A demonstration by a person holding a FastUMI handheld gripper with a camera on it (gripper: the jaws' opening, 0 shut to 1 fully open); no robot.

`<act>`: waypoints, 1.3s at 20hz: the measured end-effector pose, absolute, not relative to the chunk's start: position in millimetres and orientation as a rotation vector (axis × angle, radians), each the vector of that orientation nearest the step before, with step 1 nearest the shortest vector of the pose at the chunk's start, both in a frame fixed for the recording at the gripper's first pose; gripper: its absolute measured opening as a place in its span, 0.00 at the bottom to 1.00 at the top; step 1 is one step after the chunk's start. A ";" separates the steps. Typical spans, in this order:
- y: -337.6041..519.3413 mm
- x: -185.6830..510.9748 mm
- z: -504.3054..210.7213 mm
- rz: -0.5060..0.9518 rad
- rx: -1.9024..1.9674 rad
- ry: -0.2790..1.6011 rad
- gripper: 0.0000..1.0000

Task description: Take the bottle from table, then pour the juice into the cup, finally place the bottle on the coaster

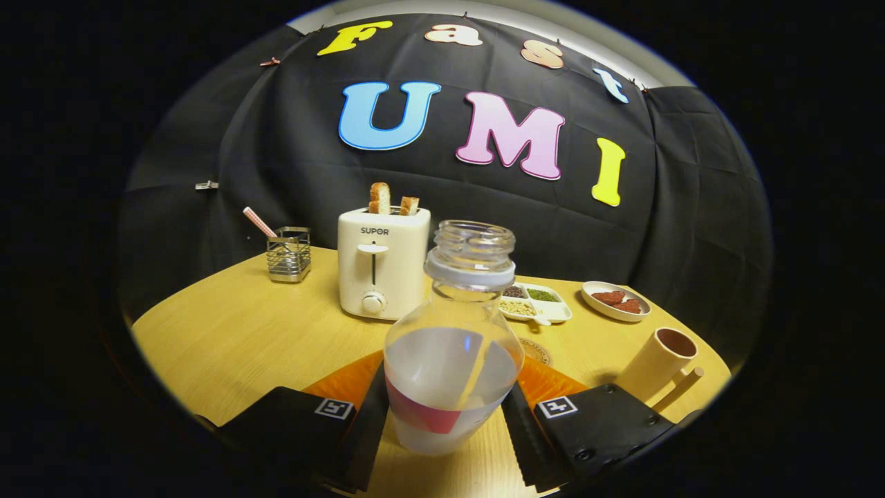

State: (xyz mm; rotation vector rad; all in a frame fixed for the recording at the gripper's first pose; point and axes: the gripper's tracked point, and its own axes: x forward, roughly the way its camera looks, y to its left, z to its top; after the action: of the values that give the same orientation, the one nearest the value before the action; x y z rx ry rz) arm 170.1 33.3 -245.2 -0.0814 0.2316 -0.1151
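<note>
Clear glass bottle (453, 346), uncapped and part full, sits upright between the tool (448, 422) fingers, which look closed against its lower sides for a steady carry toward the cup (657, 361) nearby.

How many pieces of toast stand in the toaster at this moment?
2. Both stand in the toaster, behind the bottle that sits between the tool's fingers: the taller toast piece is on the left and the shorter toast piece beside it on the right. Nothing seems hidden.
</note>
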 end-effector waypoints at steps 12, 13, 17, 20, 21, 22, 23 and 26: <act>34.8 160.7 -224.1 -0.012 0.063 0.264 0.71; 26.7 159.8 -218.4 -0.030 0.082 0.264 0.71; 9.3 154.1 -201.1 -0.042 0.245 0.284 0.71; -17.7 151.1 -185.6 -0.117 0.334 0.278 0.71; -32.0 148.1 -177.2 -0.157 0.345 0.260 0.71; -45.1 146.3 -169.7 -0.195 0.357 0.248 0.71; -54.2 144.3 -164.0 -0.213 0.376 0.241 0.71; -74.4 138.5 -163.7 -0.258 0.456 0.276 0.71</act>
State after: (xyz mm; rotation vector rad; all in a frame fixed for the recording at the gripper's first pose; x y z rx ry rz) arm 138.5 -74.4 -163.7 0.4565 0.2762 -0.2584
